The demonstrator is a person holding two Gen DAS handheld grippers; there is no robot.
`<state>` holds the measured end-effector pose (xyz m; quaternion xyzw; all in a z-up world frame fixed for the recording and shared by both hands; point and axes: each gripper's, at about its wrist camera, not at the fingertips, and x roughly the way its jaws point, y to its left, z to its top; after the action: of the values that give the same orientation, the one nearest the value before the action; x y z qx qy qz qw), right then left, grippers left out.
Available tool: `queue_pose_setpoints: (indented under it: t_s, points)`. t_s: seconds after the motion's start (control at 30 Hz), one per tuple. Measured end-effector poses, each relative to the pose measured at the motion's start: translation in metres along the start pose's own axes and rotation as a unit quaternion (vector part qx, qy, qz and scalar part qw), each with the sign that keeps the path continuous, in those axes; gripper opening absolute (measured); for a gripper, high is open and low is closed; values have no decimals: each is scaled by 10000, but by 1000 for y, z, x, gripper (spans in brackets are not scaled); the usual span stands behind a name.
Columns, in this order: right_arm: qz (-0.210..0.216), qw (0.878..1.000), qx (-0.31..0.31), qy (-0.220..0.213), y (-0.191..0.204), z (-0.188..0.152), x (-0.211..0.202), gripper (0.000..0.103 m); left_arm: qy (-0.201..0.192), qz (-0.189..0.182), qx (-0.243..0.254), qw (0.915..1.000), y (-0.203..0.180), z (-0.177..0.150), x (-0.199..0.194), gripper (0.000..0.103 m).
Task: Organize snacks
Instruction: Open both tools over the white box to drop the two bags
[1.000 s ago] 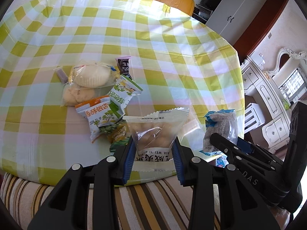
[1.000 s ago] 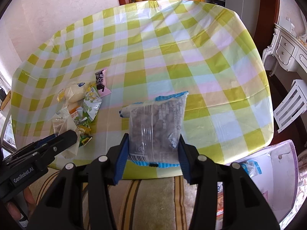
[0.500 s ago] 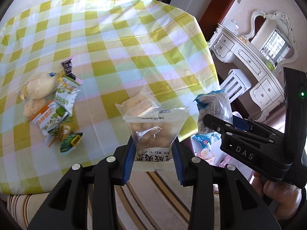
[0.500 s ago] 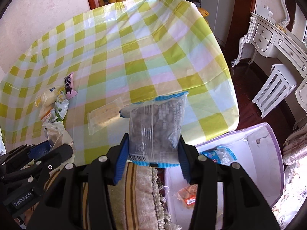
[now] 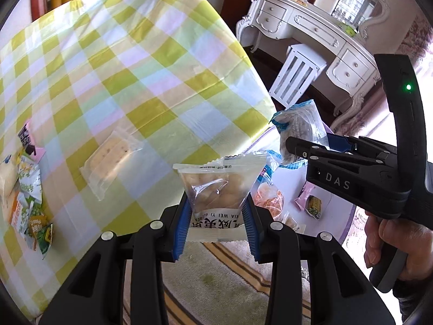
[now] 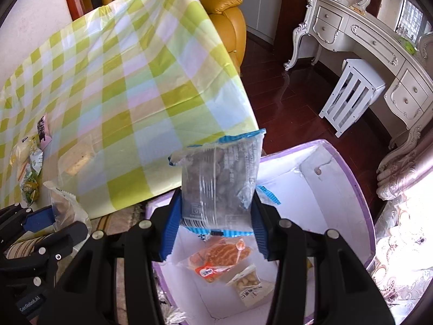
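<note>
My left gripper (image 5: 217,211) is shut on a clear packet of pale biscuits (image 5: 219,187), held past the table's near right edge. My right gripper (image 6: 212,216) is shut on a clear blue-trimmed packet of dark snacks (image 6: 219,181), held over a white box with a purple rim (image 6: 351,184). The box holds an orange packet (image 6: 219,257) and a small nut packet (image 6: 249,284). In the left wrist view the right gripper (image 5: 297,146) is at the right with its packet (image 5: 297,127). A clear cracker packet (image 5: 111,162) lies on the checked table (image 5: 135,67).
A pile of snack packets (image 5: 24,189) lies at the table's left edge. A yellow armchair (image 6: 224,13) stands behind the table. A white stool (image 6: 351,94) and a white dresser (image 6: 379,54) stand at the right on dark wood floor. A striped rug (image 5: 243,270) is below.
Both grippers have swung right with their packets, away from the snack pile. The white box has come fully under the right gripper.
</note>
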<state>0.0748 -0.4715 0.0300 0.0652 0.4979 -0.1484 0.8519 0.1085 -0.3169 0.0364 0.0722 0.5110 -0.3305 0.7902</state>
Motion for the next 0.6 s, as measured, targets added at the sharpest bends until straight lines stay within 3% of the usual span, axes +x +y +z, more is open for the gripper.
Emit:
queue_pose_setpoints:
  t_s: [0.4, 0.6]
  points:
    - [-580, 9954, 640, 407, -72, -19, 35, 48, 680, -224, 956, 9928, -64, 21, 49, 36]
    - [-636, 9905, 996, 703, -98, -32, 57, 48, 935, -307, 1283, 9868, -89, 27, 71, 36]
